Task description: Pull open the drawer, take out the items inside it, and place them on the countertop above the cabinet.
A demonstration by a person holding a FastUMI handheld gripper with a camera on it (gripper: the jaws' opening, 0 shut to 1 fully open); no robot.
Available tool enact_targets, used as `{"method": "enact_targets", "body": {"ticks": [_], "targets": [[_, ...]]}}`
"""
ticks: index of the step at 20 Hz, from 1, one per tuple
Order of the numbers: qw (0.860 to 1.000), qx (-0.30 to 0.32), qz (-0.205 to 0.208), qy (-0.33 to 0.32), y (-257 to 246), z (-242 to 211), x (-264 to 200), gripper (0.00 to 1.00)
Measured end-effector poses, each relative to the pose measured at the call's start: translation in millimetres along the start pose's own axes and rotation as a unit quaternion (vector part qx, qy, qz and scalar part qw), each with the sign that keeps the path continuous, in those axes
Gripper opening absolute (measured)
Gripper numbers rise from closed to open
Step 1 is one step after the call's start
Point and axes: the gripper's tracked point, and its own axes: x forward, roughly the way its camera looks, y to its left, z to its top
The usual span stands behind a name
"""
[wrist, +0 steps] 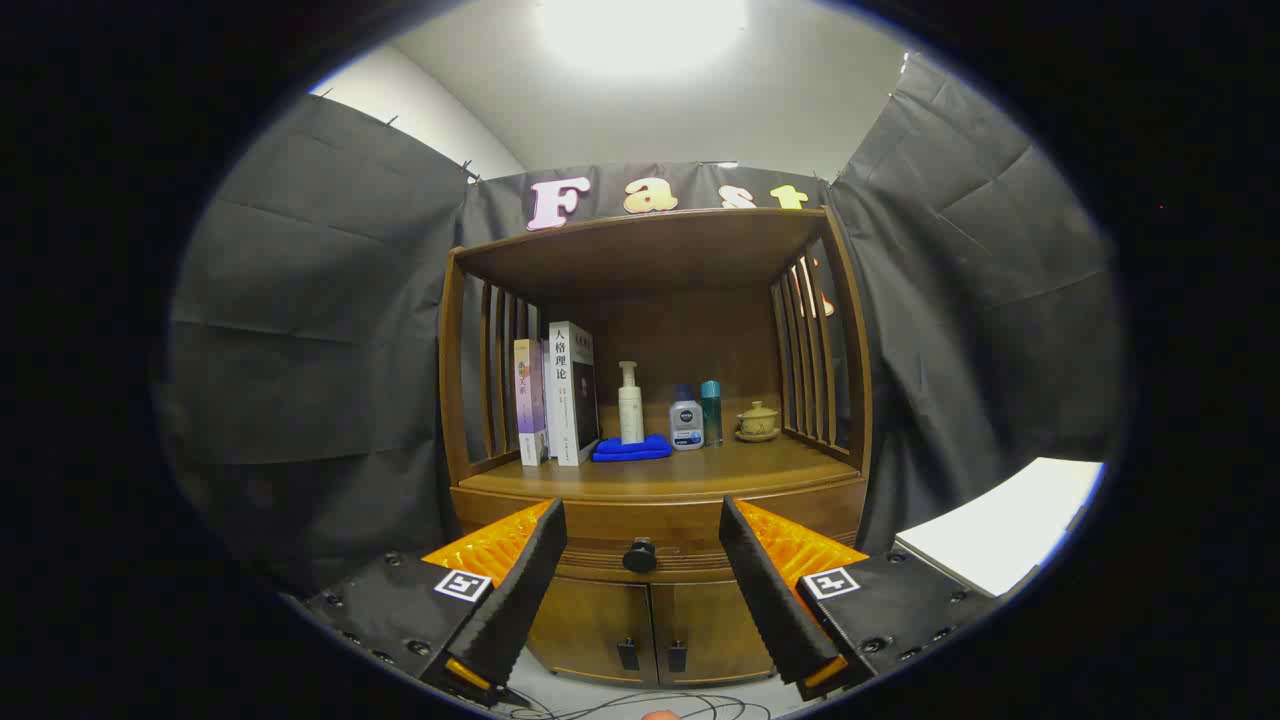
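Still nothing done | drawer (655, 560) closed, knob (639, 555) at 12 o'clock between fingers | gripper (643, 580) spread apart, empty; items remain inside

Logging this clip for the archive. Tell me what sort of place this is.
Probably a staged recording booth, not a lived-in room: black cloth wall hangs around a lone wooden cabinet dressed with books and toiletry bottles. The open gripper faces the shut drawer's knob.

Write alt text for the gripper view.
The open gripper faces a wooden cabinet, its fingers apart either side of the closed drawer's round knob, not touching. On the countertop beyond stand books, a pump bottle on a blue cloth, two bottles and a small lidded pot.
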Motion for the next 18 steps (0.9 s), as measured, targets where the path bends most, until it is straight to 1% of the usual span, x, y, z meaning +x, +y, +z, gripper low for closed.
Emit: {"method": "enact_targets", "body": {"ticks": [3,10,18], "targets": [[1.0,-0.001,0.004,-0.006,1.1,-1.7,1.8,0.97],[1.0,-0.006,0.009,0.019,-0.8,-25.7,6.4,0.97],[0.999,-0.008,-0.004,0.034,-11.2,-38.9,8.8,0.97]]}}
